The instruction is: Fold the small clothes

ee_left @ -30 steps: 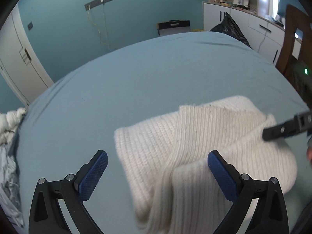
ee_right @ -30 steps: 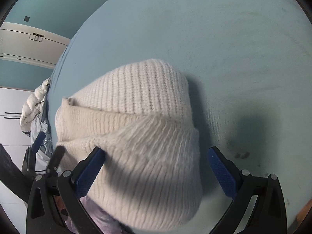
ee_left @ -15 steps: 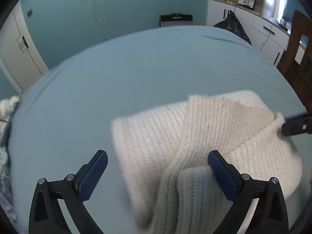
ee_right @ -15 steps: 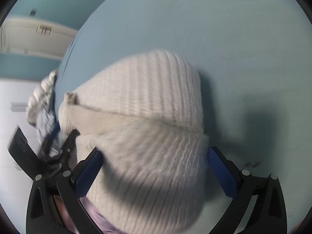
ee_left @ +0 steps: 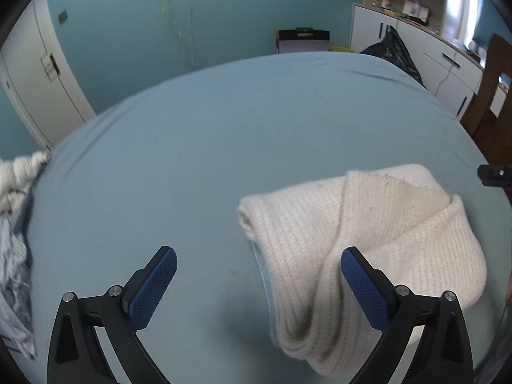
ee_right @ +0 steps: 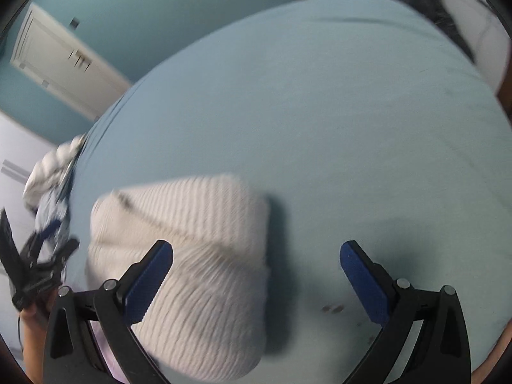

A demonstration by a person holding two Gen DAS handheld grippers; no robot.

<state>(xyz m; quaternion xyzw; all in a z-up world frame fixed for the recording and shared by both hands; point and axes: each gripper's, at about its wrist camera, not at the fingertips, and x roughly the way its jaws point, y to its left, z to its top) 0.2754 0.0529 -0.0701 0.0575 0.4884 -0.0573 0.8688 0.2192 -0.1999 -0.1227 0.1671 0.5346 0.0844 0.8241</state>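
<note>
A cream ribbed knit hat [ee_left: 361,243] lies folded on the light blue bed sheet [ee_left: 224,147]. My left gripper [ee_left: 257,280] is open and empty above the sheet, its right finger over the hat's near fold. In the right wrist view the hat [ee_right: 192,256] is blurred and sits low left. My right gripper [ee_right: 256,275] is open and empty, its left finger over the hat. The left gripper also shows at the left edge of the right wrist view [ee_right: 35,262].
A pile of white and grey clothes [ee_left: 16,224] lies at the bed's left edge. A white door [ee_left: 35,73], teal wall, white cabinets [ee_left: 425,51], a black bag [ee_left: 393,48] and a brown chair [ee_left: 489,96] stand beyond the bed.
Both grippers have drawn back and up from the hat. The right gripper has swung to the right, so the hat now sits low left in its view. The hat stays folded on the sheet.
</note>
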